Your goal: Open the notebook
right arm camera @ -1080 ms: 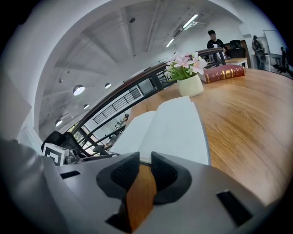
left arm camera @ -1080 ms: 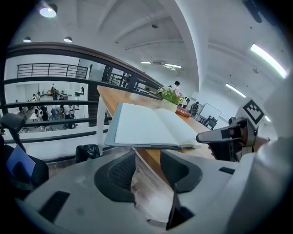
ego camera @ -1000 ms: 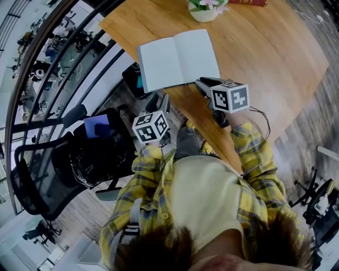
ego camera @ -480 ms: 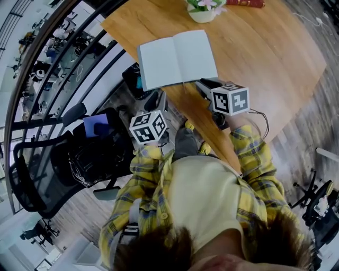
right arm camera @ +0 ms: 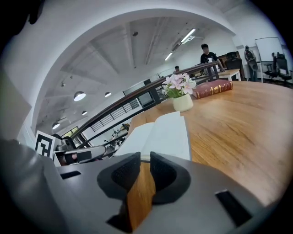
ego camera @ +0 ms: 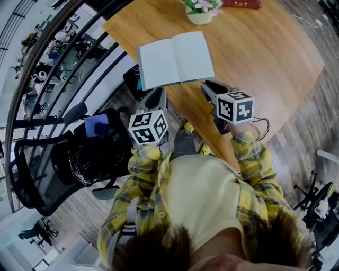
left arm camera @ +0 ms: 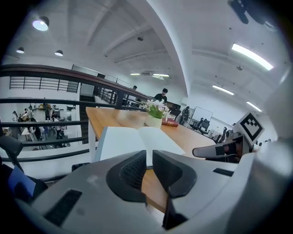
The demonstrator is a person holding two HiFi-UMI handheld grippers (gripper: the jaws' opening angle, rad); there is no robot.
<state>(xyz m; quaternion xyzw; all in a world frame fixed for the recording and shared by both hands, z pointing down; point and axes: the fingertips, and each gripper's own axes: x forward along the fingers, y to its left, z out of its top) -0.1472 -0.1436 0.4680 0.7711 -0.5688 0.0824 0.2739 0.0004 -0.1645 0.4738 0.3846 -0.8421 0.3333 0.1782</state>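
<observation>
Currently both grippers sit close to the person, short of the notebook and touching nothing. The left gripper (left arm camera: 149, 155) has just been closing its fingers (left arm camera: 126, 171). They stand a narrow slit apart with nothing between them. The right gripper (right arm camera: 145, 157) has likewise been closing. Its fingers (right arm camera: 165, 170) leave a slightly wider gap, and only bare tabletop (right arm camera: 238, 137) shows through it. Neither gripper holds anything.

Just beyond the fingertips, the notebook (ego camera: 177, 59) lies open and flat with both blank pages up and its spine running away from the person. Its left page appears to overhang the near edge of the tabletop. Judged from this, the opening is complete and the step in hand is the retreat.

Procedure for a clean retreat:

1. Keep both grippers above page level. Do not drag a fingertip over the paper.
2. Route the left gripper clear of the overhanging corner. A nudge there could tilt the notebook or slide it off the edge.
3. Observe the pages. If one lifts toward shut, press it down lightly beside the spine with closed fingers rather than pinching the sheet.
4. Move both grippers apart from each other so that they do not collide.

Farther back, a flower pot (ego camera: 201, 13) and a red book (ego camera: 241, 4) stand well apart from the notebook. They do not obstruct this step.
</observation>
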